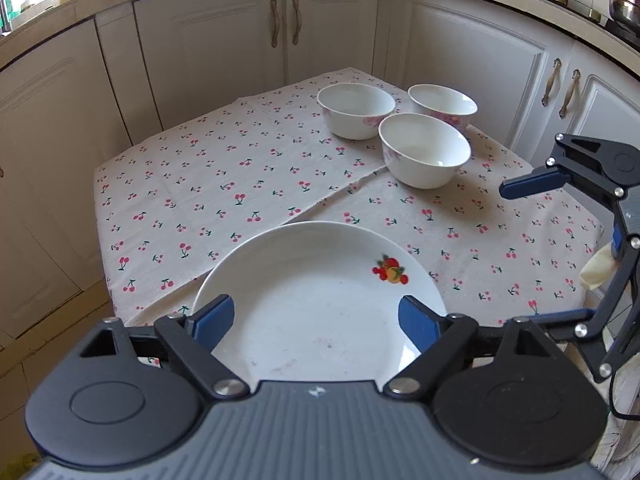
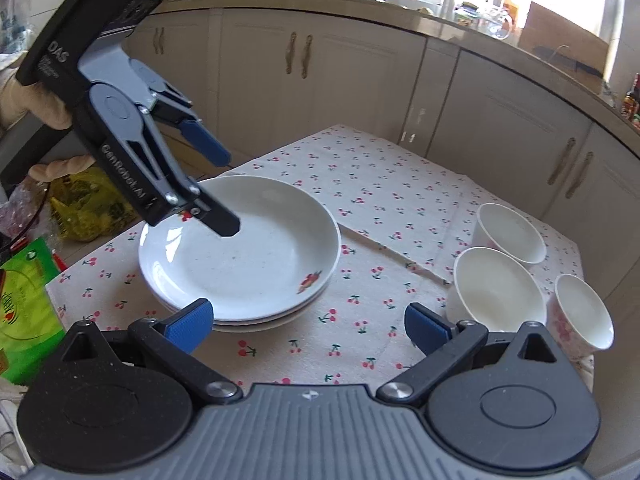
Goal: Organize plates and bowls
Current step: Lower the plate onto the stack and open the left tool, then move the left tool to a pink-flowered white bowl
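Note:
A stack of white plates point(image 2: 256, 264) with a fruit print lies on the cherry-print tablecloth point(image 2: 380, 184). In the left wrist view the top plate point(image 1: 320, 304) fills the space below my left gripper point(image 1: 316, 322). Its blue pads point(image 1: 212, 320) stand apart and do not press on the plate. From the right wrist view, my left gripper point(image 2: 226, 194) hovers open above the stack's far left rim. Three white bowls point(image 1: 356, 110) point(image 1: 442, 106) point(image 1: 424, 150) stand close together at the far right of the table. My right gripper point(image 2: 310, 328) is wide open over bare cloth between the stack and the bowls point(image 2: 496, 292).
Cream kitchen cabinets point(image 1: 248, 28) wrap around the table on the far sides. A yellow bag point(image 2: 88, 200) and a green package point(image 2: 24, 304) lie off the table's left edge. A steel pot point(image 1: 624, 0) sits on the stove. A gloved hand point(image 2: 24, 100) holds the left gripper.

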A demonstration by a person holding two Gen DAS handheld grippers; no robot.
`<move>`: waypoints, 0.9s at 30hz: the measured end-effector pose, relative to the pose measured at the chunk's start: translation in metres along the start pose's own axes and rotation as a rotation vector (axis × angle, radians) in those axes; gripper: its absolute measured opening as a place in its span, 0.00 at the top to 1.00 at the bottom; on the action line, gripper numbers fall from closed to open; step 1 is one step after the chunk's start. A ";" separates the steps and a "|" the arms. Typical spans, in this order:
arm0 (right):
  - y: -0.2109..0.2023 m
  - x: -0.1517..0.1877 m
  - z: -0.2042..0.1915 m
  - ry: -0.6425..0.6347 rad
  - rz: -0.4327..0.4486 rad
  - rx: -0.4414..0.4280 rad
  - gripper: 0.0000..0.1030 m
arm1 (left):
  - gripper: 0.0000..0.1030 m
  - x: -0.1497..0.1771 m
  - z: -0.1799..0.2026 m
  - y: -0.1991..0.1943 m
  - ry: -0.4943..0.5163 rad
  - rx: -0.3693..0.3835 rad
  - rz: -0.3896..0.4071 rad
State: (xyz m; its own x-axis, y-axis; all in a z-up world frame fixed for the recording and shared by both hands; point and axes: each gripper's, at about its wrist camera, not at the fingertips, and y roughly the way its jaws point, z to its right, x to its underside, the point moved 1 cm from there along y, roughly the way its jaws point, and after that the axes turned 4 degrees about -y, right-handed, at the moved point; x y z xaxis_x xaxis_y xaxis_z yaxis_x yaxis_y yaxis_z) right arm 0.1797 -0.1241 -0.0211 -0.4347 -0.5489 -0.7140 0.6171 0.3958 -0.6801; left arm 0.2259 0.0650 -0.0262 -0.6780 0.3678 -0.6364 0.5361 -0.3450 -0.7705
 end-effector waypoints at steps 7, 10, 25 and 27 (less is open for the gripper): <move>-0.015 0.023 0.008 0.083 0.046 0.161 0.00 | 0.10 0.011 0.041 -0.011 -0.001 0.006 0.094; -0.022 0.034 0.016 0.119 0.066 0.177 0.00 | 0.07 0.013 0.060 -0.016 0.000 0.008 0.150; -0.023 0.076 0.064 0.229 0.080 0.249 0.00 | 0.03 -0.002 0.106 0.003 -0.039 -0.027 0.216; -0.019 0.077 0.072 0.234 0.080 0.250 0.00 | 0.03 -0.010 0.105 0.010 -0.049 -0.023 0.209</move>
State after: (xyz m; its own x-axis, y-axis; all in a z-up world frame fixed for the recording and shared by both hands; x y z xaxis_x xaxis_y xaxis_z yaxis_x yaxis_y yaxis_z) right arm 0.1815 -0.2268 -0.0512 -0.4995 -0.3280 -0.8018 0.7843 0.2220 -0.5794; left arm 0.1851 -0.0329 -0.0239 -0.5743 0.2482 -0.7801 0.6782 -0.3895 -0.6232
